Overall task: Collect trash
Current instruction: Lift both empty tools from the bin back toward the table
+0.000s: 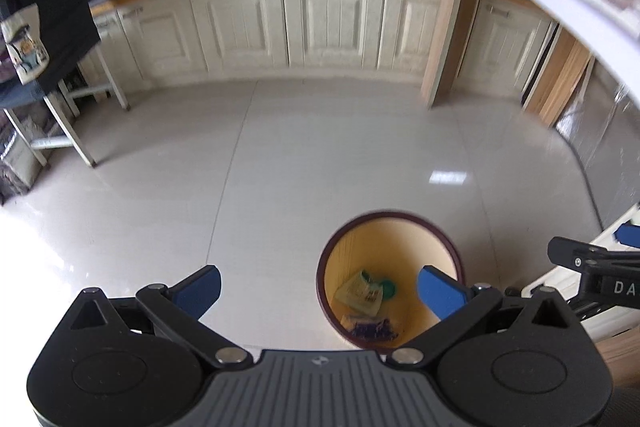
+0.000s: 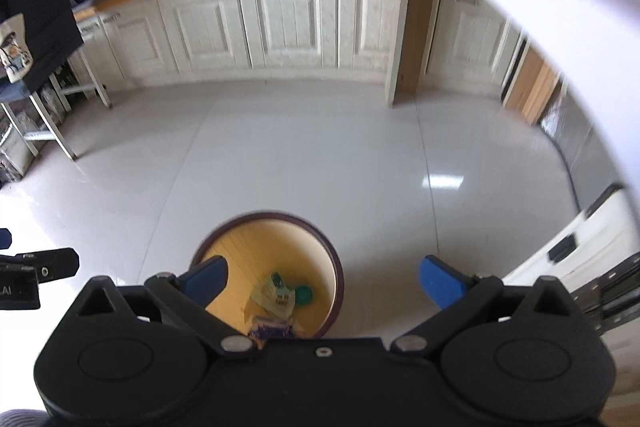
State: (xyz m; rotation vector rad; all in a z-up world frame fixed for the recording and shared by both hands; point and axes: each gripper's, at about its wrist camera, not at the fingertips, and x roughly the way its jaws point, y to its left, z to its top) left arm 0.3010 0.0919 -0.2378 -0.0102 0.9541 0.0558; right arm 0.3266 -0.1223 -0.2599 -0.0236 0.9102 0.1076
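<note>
Both tools, left tool [image 1: 320, 291] and right tool [image 2: 324, 281], hang spread and empty above the trash bin [image 1: 400, 223] on the floor [image 1: 320, 155]; wrappers [image 1: 360, 293] lie inside, print unreadable.

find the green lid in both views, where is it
Left wrist: green lid lies in the bin, low and right of centre, beside the left tool's right finger.
Right wrist: green lid lies low and just left of centre, in the bin.
Shared landmark: the pale wrapper touching the lid's left side.
</note>
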